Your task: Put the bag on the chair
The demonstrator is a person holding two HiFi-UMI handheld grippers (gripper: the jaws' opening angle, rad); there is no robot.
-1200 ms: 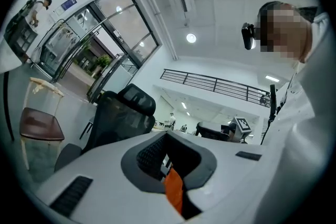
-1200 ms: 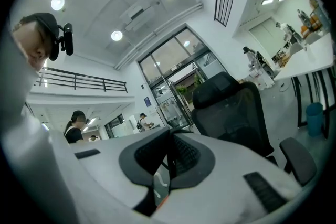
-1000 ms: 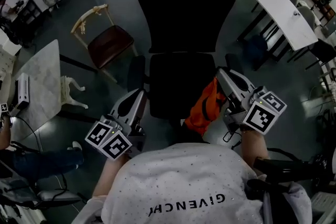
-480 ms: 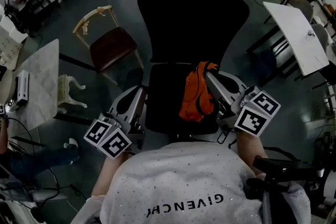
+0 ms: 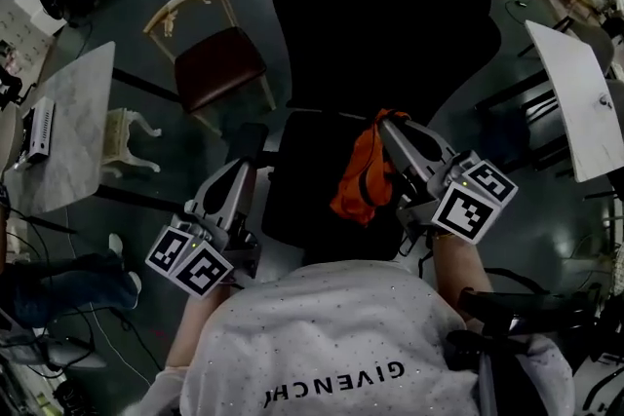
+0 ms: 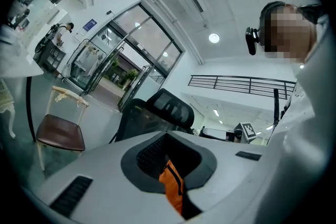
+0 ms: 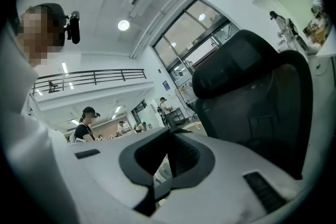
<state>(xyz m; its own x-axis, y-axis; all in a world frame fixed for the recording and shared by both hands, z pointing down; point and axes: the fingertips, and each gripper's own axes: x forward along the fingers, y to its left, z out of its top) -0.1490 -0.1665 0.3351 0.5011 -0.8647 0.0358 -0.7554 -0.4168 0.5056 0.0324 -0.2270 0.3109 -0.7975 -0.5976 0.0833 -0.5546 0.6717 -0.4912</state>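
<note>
We see the right fingers [image 5: 405,136] pinching the bag [image 5: 359,175] by its top; it hangs limp beneath them, over the chair [image 5: 302,190]. Soft and light, we judge. The left fingers [image 5: 234,190] are closed and empty.

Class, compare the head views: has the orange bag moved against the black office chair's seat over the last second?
Yes. The orange bag, hanging from the right gripper, moved from the right front corner of the seat inward, toward the backrest.

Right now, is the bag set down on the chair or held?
Held: orange bag hangs from the shut right gripper over the chair seat.
</note>
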